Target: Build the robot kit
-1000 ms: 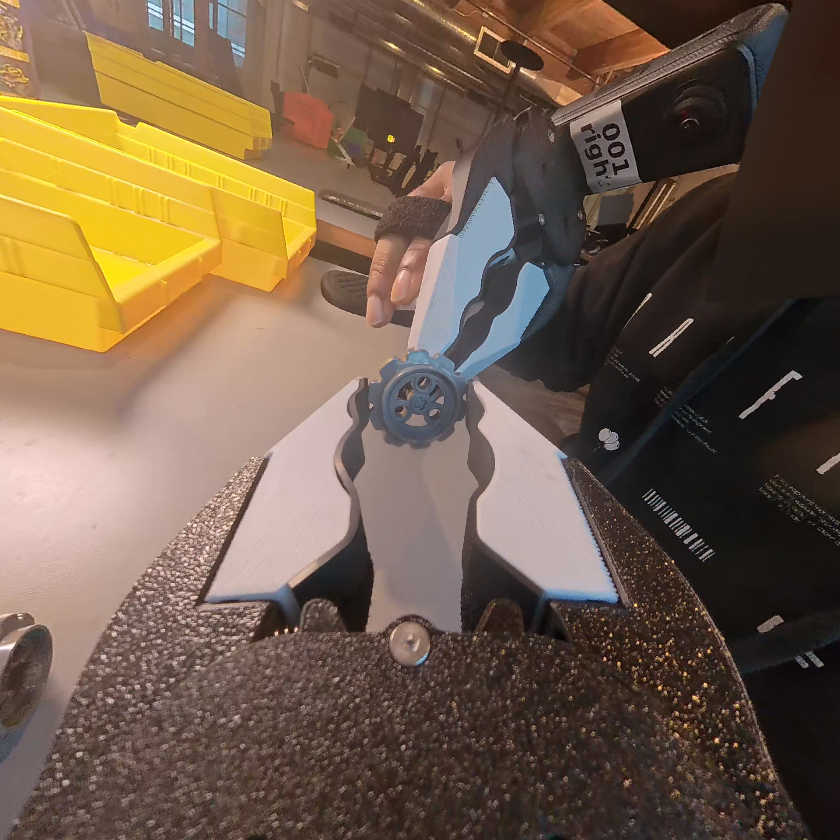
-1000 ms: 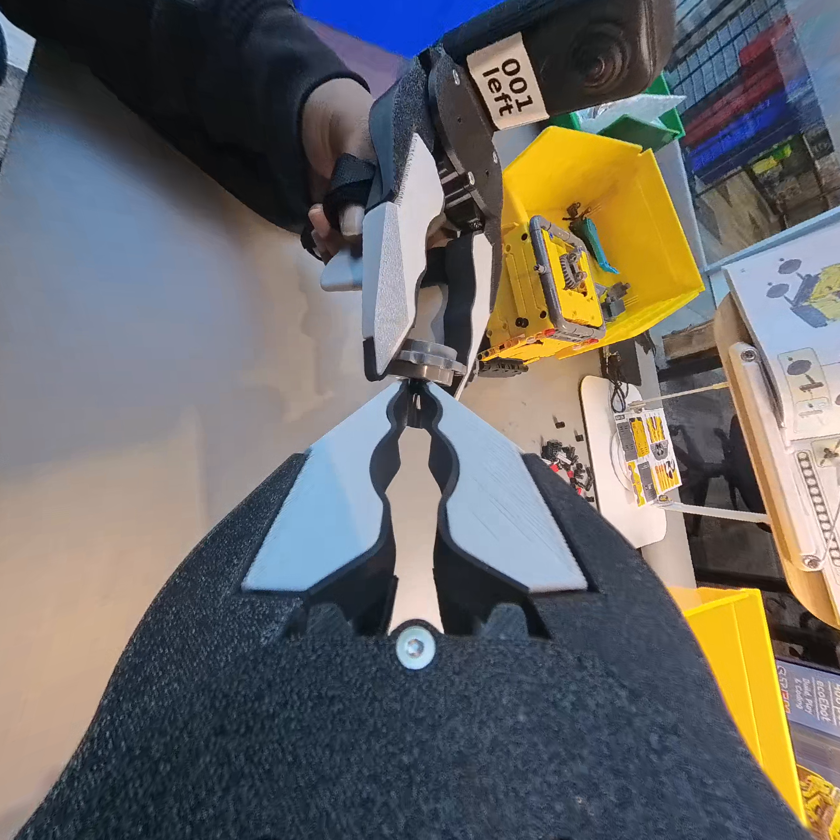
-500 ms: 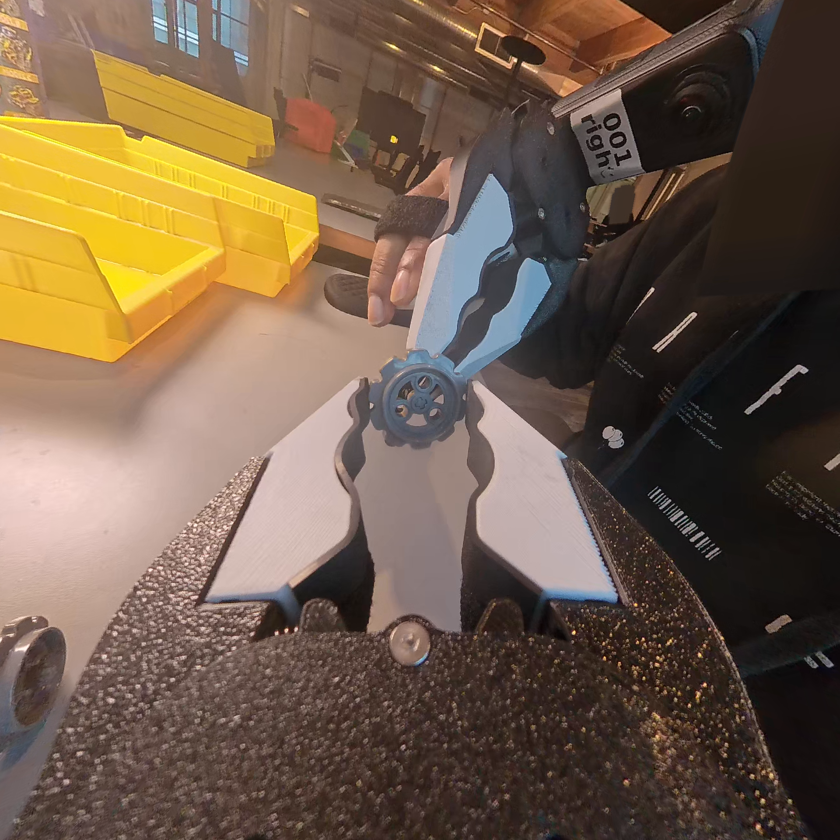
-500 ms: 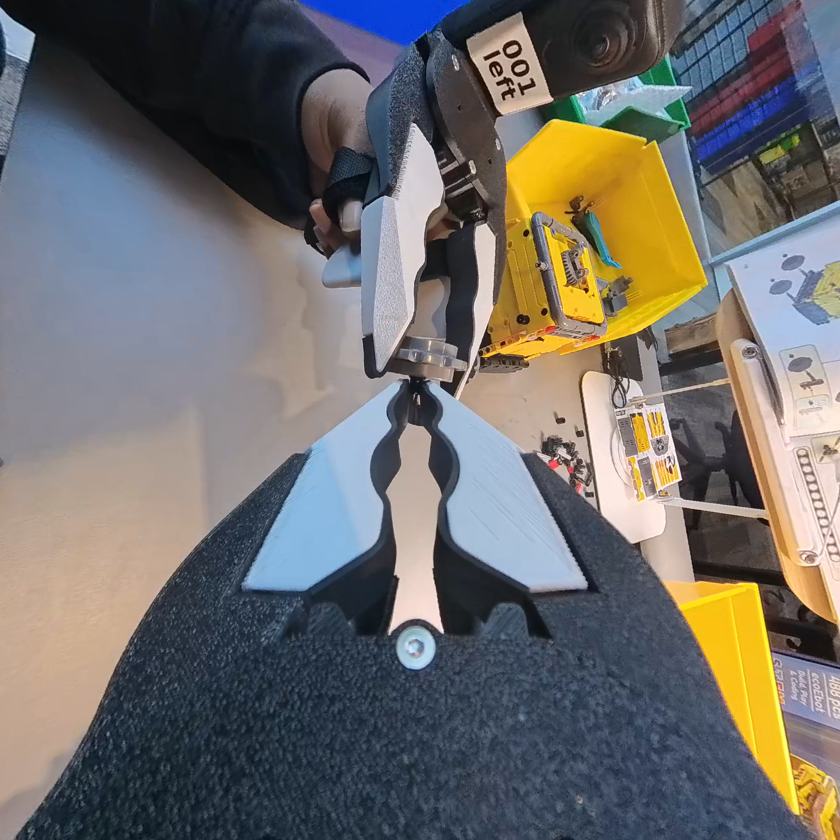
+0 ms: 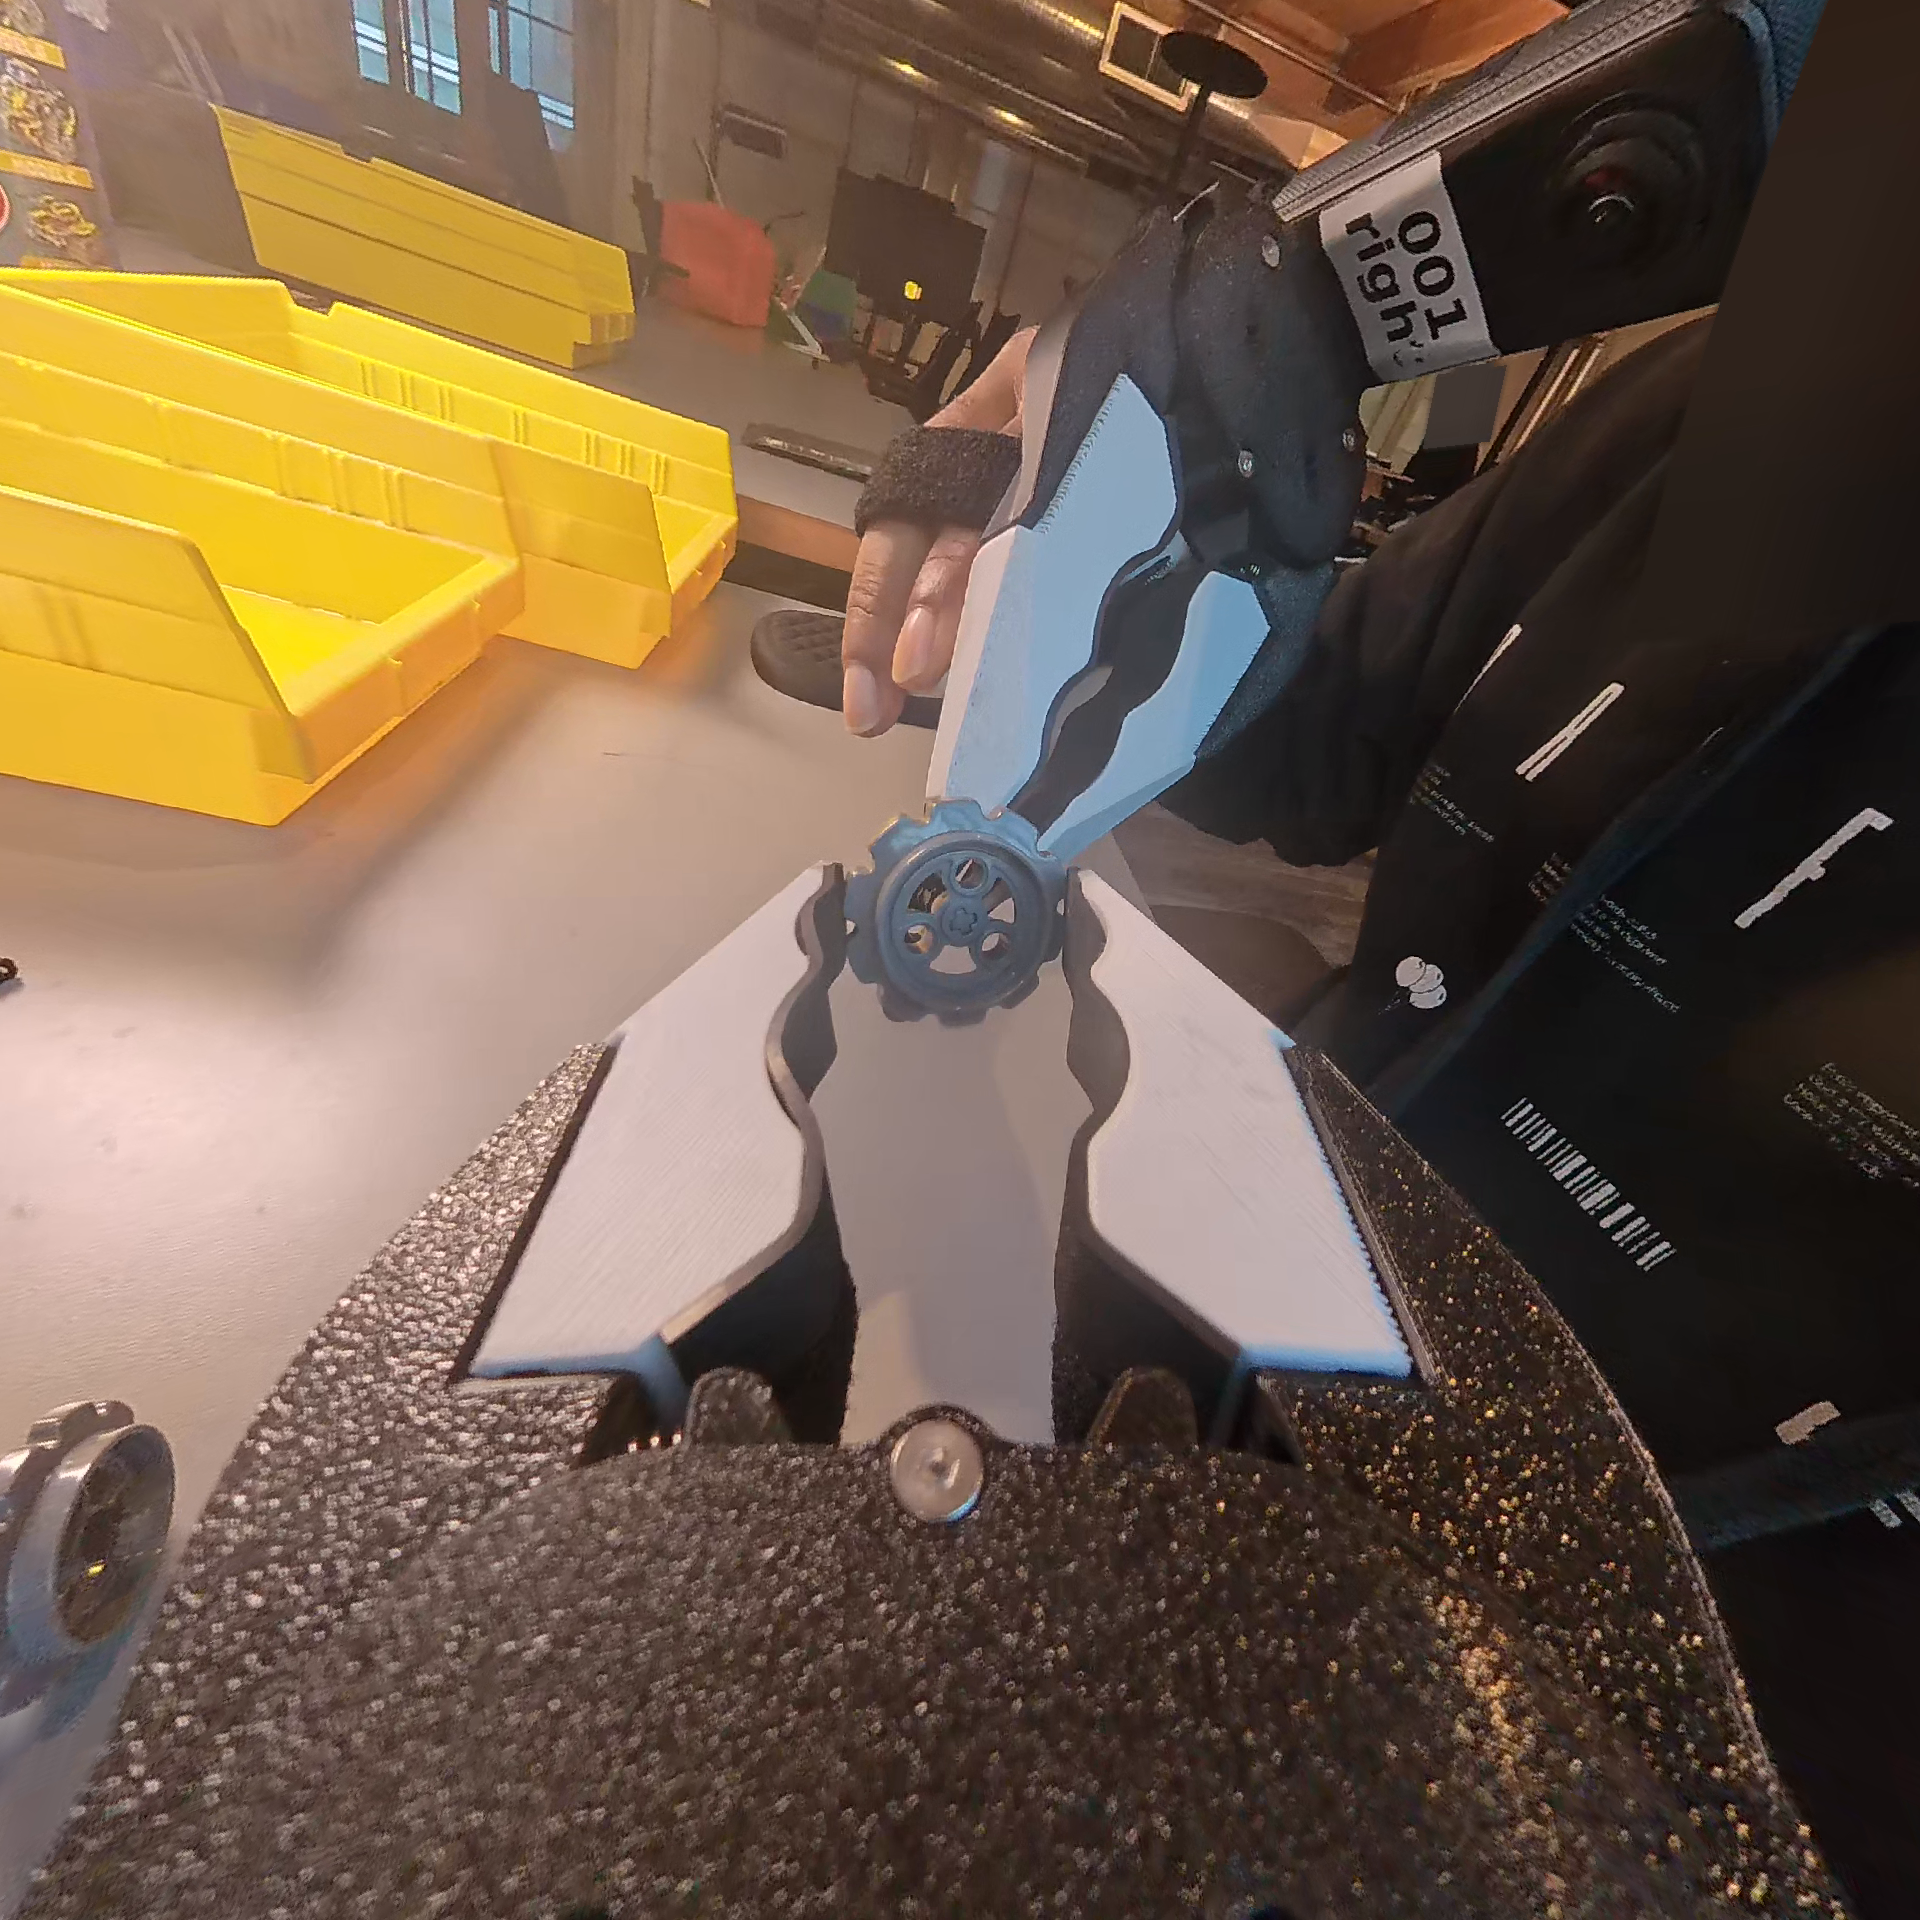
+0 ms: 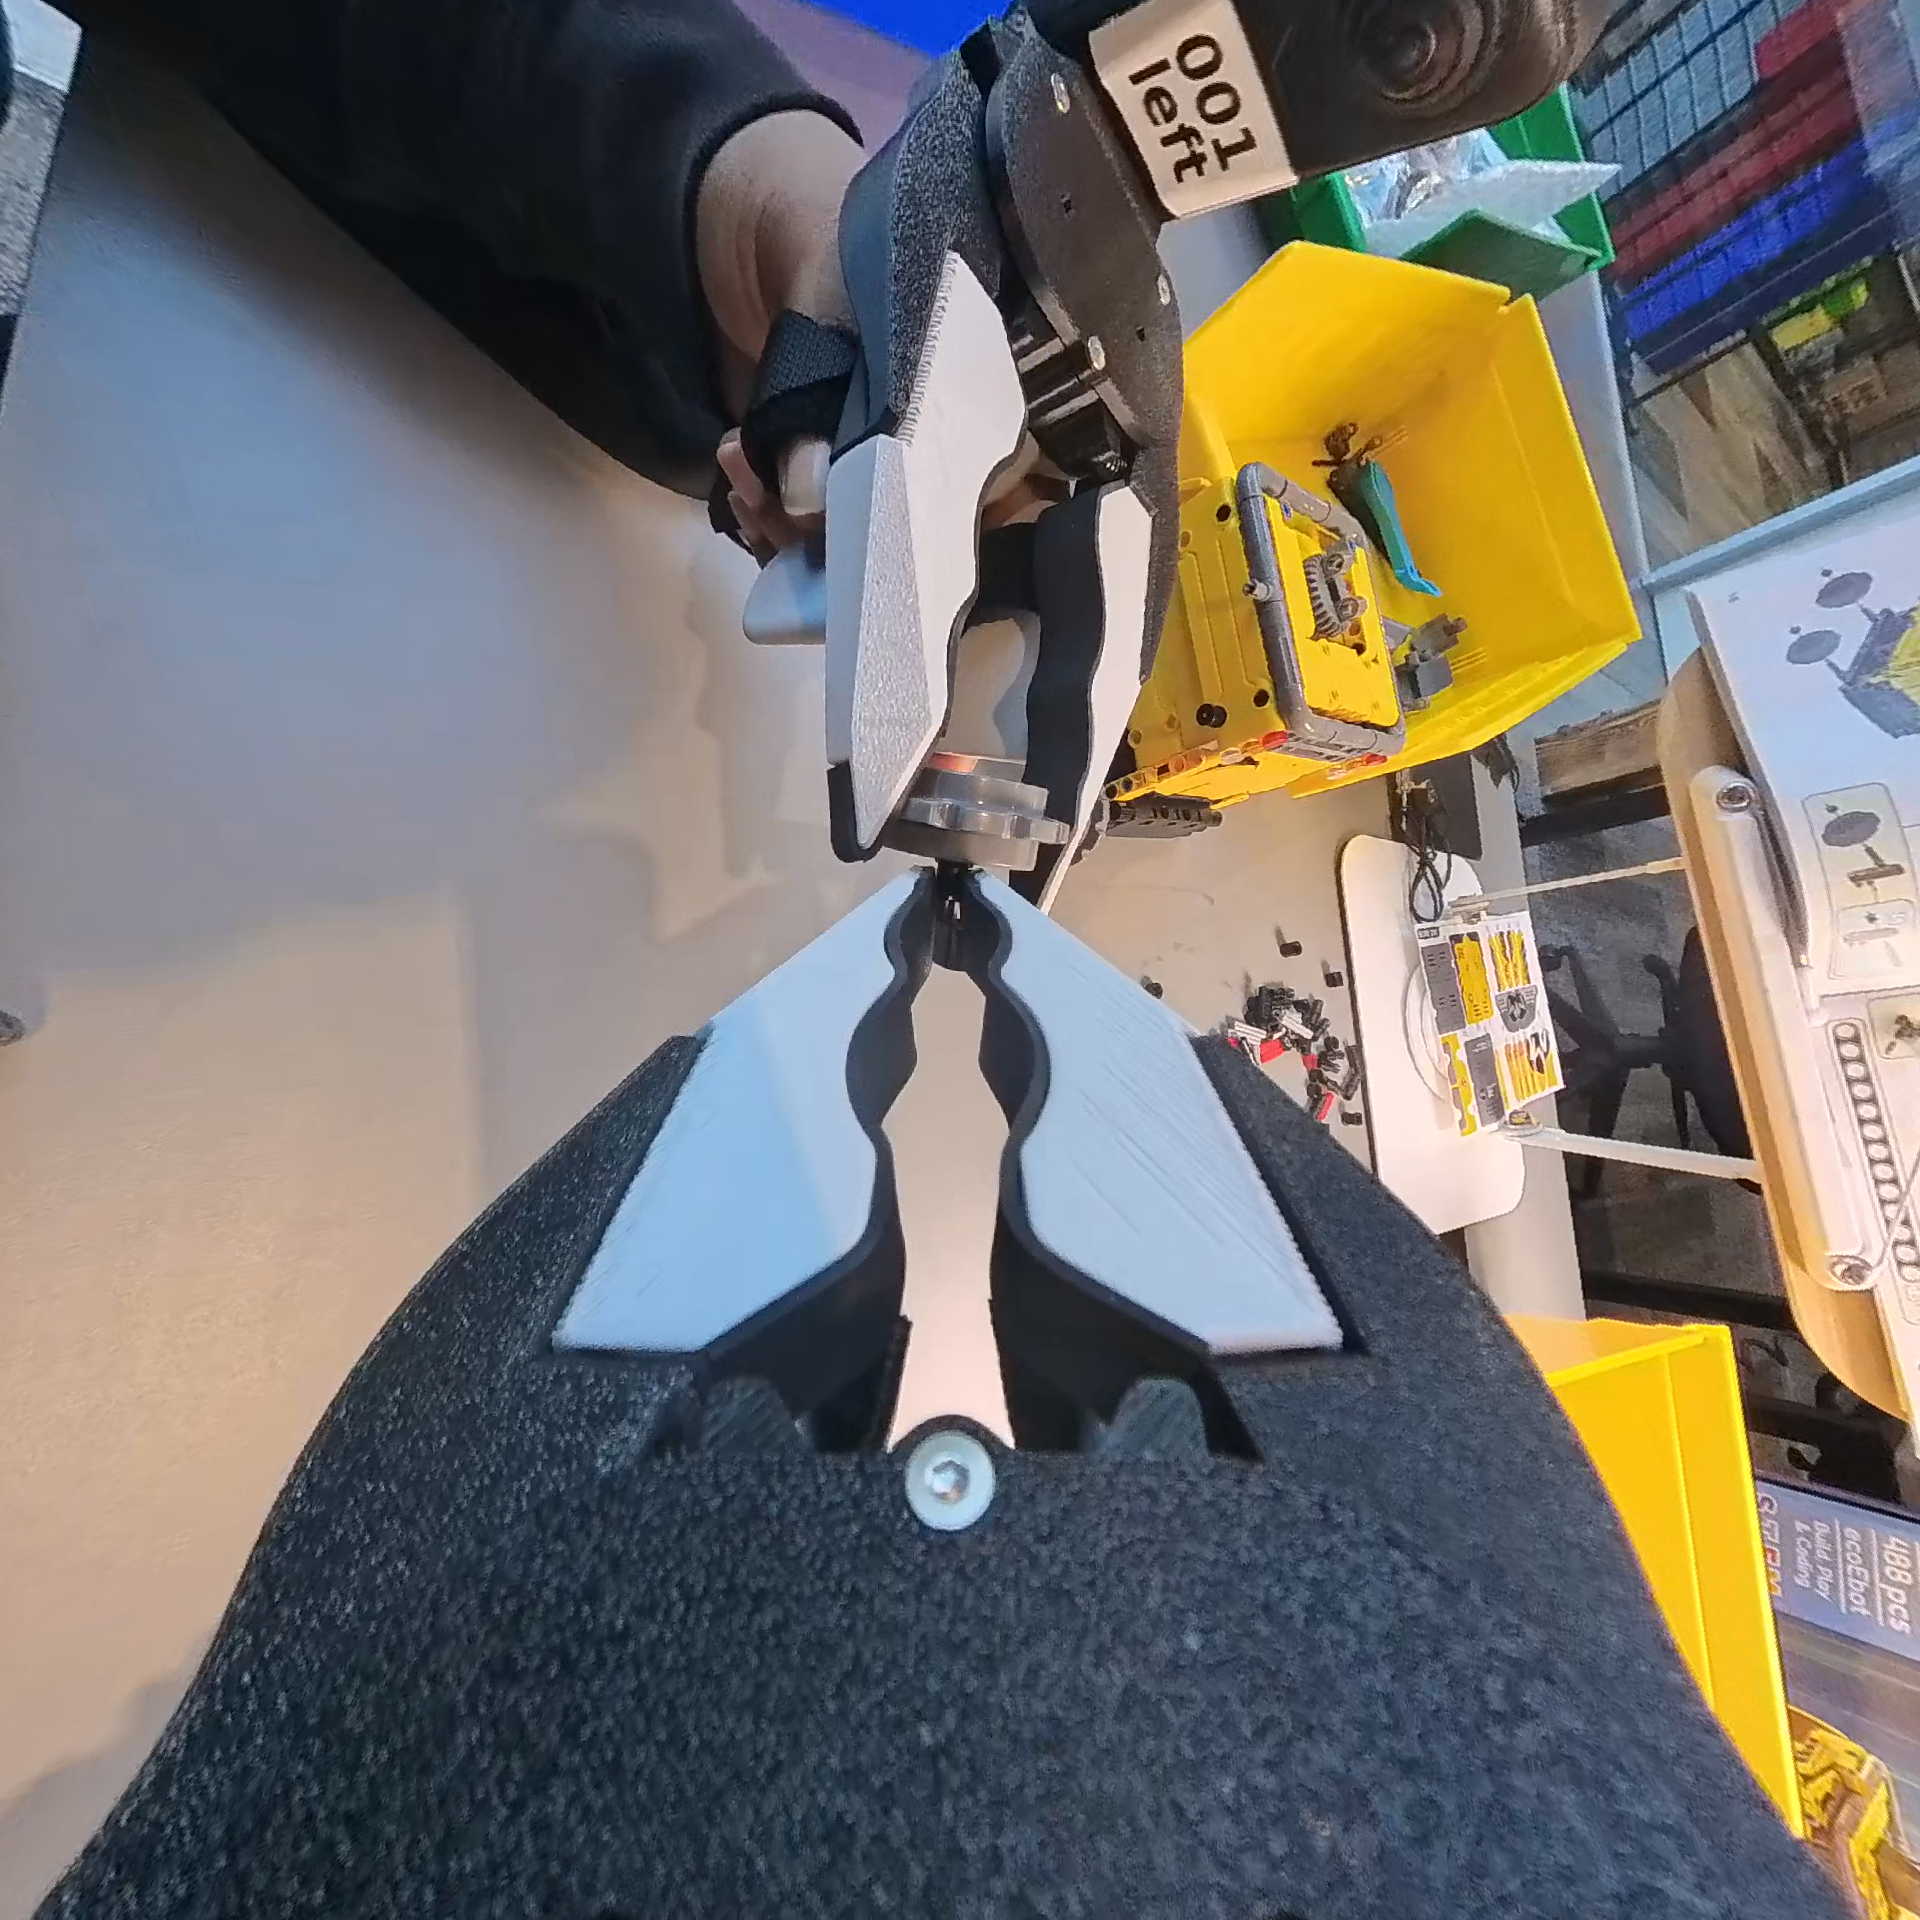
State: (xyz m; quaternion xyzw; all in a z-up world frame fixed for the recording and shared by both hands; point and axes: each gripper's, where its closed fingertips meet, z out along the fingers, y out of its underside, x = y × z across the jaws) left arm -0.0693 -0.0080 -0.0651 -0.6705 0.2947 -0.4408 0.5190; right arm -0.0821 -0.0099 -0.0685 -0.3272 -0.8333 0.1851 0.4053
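My left gripper (image 5: 954,883) is shut on a grey-blue toothed wheel (image 5: 956,940), gripped by its rim and held above the table. In the right wrist view the wheel (image 6: 982,816) shows edge-on between the left gripper's fingers (image 6: 883,675). My right gripper (image 6: 948,891) is shut on a small black pin (image 6: 948,912) whose tip meets the middle of the wheel's face. In the left wrist view the right gripper (image 5: 1023,821) comes down from the upper right behind the wheel; the pin is hidden there.
Yellow bins (image 5: 312,623) stand at the left of the grey table (image 5: 312,987). A second grey wheel (image 5: 73,1538) lies at the lower left. A yellow brick model (image 6: 1226,665), a yellow bin (image 6: 1455,343), loose small pins (image 6: 1288,1039), a sticker sheet (image 6: 1486,1029) and a booklet on a stand (image 6: 1829,831) are to the right. The tips of both grippers are at nearly the same place. The yellow brick model (image 6: 1226,665) is about equally far from each gripper, around 15 cm.
Both grippers keep their grip and stay joined at the wheel. They have drifted only slightly; the second wheel at the lower left shows a little more.
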